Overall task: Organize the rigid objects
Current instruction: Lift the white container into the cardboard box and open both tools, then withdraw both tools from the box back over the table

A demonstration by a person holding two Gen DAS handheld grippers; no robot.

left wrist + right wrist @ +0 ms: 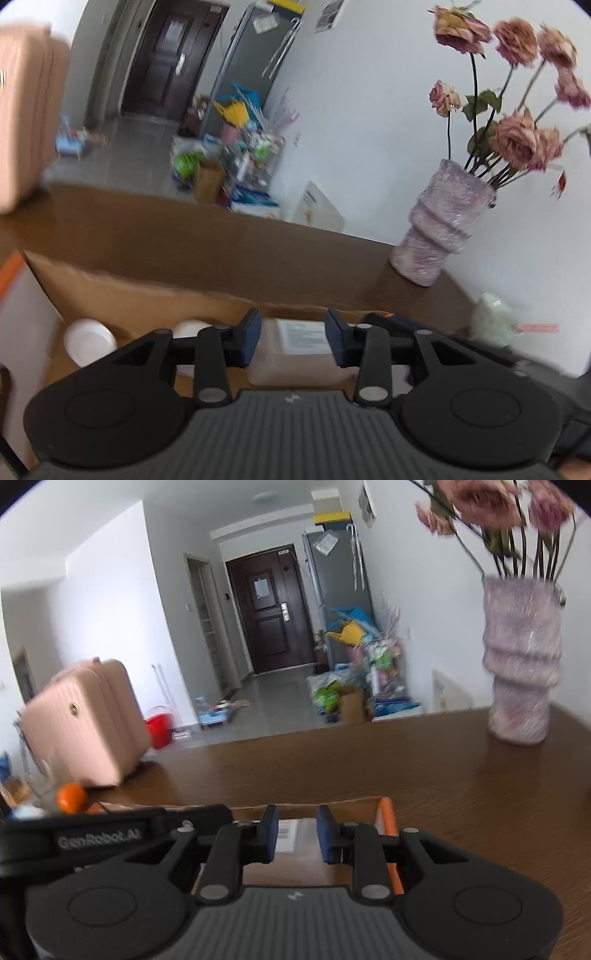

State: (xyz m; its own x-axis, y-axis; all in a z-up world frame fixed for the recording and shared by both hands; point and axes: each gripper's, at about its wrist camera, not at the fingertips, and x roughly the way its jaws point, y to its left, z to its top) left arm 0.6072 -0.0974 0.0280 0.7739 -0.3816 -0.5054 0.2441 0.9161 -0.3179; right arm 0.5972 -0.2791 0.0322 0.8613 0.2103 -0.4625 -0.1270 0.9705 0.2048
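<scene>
An open cardboard box (147,295) stands on the brown table (184,229). Inside it I see a translucent plastic bottle with a white label (299,350) and two white round cups (88,341). My left gripper (293,341) is open above the box, its blue pads on either side of the bottle without clamping it. My right gripper (295,836) is open and empty over the box's flap, which has a barcode label (286,834) and an orange-taped edge (388,823). The left gripper's body (99,840) shows in the right wrist view.
A pink ribbed vase with dried roses (439,229) stands on the table by the wall, also in the right wrist view (521,664). A pale green object (495,321) lies near it. A pink suitcase (85,723) and an orange ball (70,797) are left.
</scene>
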